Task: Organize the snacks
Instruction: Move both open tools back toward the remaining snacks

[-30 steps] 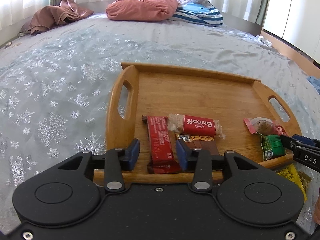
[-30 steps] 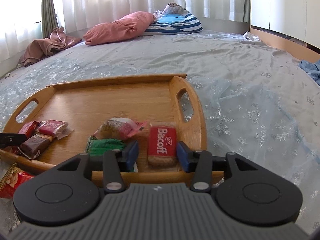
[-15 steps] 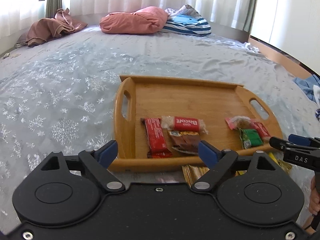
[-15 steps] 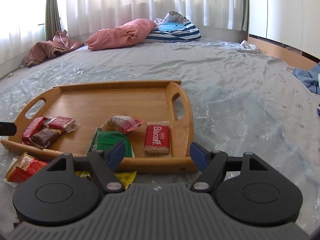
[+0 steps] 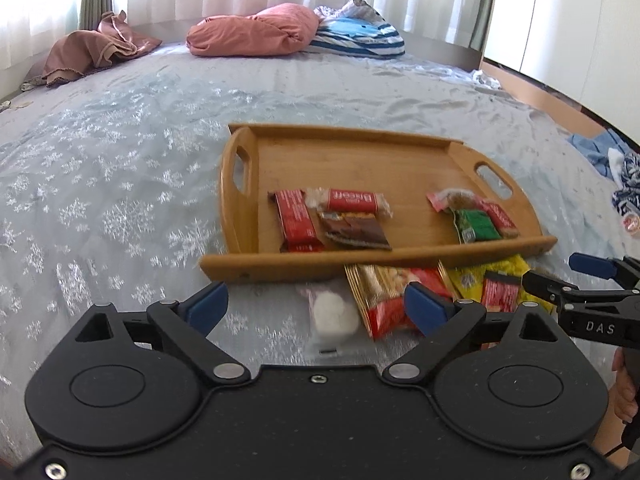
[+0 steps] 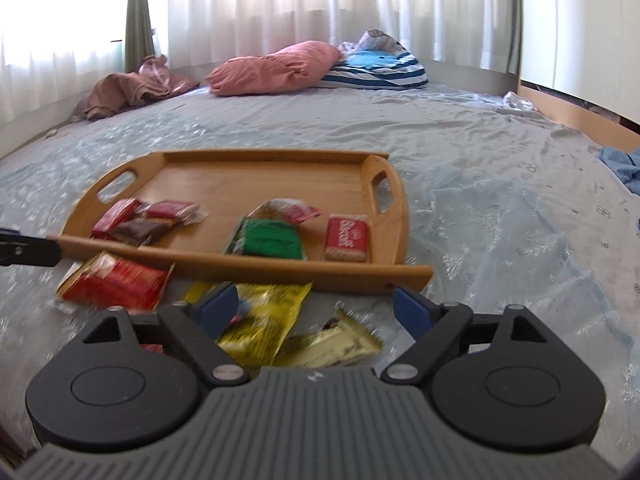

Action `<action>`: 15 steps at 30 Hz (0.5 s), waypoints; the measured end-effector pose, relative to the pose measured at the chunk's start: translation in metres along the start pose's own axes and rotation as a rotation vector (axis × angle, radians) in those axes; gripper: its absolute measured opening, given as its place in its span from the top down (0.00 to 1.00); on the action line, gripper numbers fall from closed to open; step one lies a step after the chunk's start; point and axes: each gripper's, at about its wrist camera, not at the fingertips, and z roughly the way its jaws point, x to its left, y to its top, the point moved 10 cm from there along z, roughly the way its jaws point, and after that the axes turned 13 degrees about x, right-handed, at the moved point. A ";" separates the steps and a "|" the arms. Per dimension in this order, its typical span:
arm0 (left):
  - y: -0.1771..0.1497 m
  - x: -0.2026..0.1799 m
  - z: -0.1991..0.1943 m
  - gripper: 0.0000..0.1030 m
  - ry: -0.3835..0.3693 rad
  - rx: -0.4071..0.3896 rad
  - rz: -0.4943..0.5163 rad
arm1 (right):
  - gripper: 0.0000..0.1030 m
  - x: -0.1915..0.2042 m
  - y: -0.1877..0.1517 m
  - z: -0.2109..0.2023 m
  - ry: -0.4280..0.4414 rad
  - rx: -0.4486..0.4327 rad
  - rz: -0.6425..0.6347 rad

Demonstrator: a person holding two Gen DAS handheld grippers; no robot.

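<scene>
Currently both grippers are spread wide w/ nothing between the pads; the jaws have just been opening. Left gripper (image 5: pixel 316 306) hangs over the bedspread (image 5: pixel 100 184) just short of the wooden tray (image 5: pixel 360 256). Right gripper (image 6: pixel 316 308) hangs over loose packets at the tray's near rail.

Item locations:
- On tray, left group: red bar (image 5: pixel 294 220), Biscoff pack (image 5: pixel 348 202), brown bar (image 5: pixel 354 232), touching or overlapping.
- On tray, right group: green packet (image 6: pixel 266 240), a pink-wrapped snack (image 6: pixel 286 210), a 2nd Biscoff pack (image 6: pixel 346 238).
- Off tray, on the bed: red nut packet (image 5: pixel 384 292), yellow packet (image 6: pixel 260 316), gold wrapper (image 6: pixel 340 342), clear bag w/ white round item (image 5: pixel 334 314).

Step in hand (judged): pick up the next loose snack, approx. half are not yet on the tray.

Procedure notes:
1. Left side: the red nut packet lies partly under the tray rail. Pinch its free near end and draw it clear before lifting.
2. Right side: the yellow packet and gold wrapper overlap. Take the top one only, gripping across the narrow width.
3. Flat foil will slip, so angle the pads low and close on a seam or crimped edge.
4. Keep the two grippers apart; they work near each other.
</scene>
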 end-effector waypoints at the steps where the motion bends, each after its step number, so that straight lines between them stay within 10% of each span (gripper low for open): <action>1: -0.003 -0.001 0.001 0.08 -0.001 0.006 0.002 | 0.07 0.003 -0.002 -0.001 0.002 0.001 -0.012; 15: -0.027 -0.012 0.017 0.06 0.011 0.046 0.036 | 0.00 0.035 -0.024 -0.002 0.014 0.006 -0.132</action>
